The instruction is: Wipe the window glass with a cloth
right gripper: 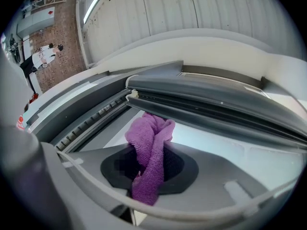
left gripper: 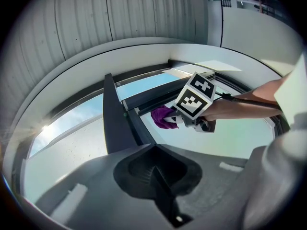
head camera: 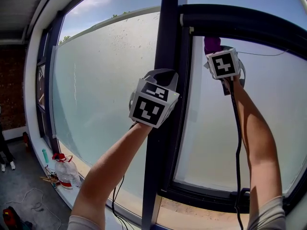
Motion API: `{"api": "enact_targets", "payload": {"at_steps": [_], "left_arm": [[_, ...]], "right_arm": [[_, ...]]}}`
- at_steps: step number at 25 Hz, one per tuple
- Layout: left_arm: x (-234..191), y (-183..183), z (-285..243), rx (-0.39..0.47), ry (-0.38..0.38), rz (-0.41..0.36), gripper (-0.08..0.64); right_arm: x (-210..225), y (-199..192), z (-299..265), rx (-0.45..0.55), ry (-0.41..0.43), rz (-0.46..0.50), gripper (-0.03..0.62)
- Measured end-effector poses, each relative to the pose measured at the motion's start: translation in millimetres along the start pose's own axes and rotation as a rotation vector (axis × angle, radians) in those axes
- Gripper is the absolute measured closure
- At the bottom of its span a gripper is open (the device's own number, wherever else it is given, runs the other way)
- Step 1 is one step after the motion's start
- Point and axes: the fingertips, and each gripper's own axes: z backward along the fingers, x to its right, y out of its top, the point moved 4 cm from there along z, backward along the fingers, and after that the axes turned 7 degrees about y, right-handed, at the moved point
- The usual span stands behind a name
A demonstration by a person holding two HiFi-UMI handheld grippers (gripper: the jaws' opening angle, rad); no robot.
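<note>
Window glass [head camera: 206, 143] sits just beyond my right claw [right gripper: 149, 186], which pinches the cloth [right gripper: 146, 143] for wiping; left claw [left gripper: 160, 188] pressed together, empty.

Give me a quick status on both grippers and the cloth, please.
Right gripper shut on purple cloth. Left gripper shut, empty, by centre mullion. Cloth at right pane's top-left corner, under top frame; nothing blocking.

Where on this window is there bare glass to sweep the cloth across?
The right pane is bare below the purple cloth, between the dark mullion and the right arm. The left pane is bare too, left of the mullion. Crowded: the sill with bottles at lower left.
</note>
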Motion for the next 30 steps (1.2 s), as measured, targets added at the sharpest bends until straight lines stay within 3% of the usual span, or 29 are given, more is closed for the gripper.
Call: {"api": "enact_targets", "payload": {"at_steps": [5, 11, 17, 30], "left_arm": [[34.1, 8.3, -6.8, 0.047, -0.07, 0.053, 0.56], [105.3, 26.6, -29.6, 0.12, -0.21, 0.146, 0.56], [196.3, 60.4, -52.8, 0.177, -0.344, 0.217, 0.56], [344.3, 139.5, -80.2, 0.257, -0.48, 0.259, 0.56]], "right_arm": [[17.9, -15.8, 43.4, -0.003, -0.027, 0.027, 0.497], [63.5, -62.6, 105.9, -0.069, -0.11, 0.045, 0.497], [150.5, -122.1, 179.8, -0.173, -0.264, 0.062, 0.497], [323.9, -190.6, 324.9, -0.26, -0.563, 0.013, 0.497]]}}
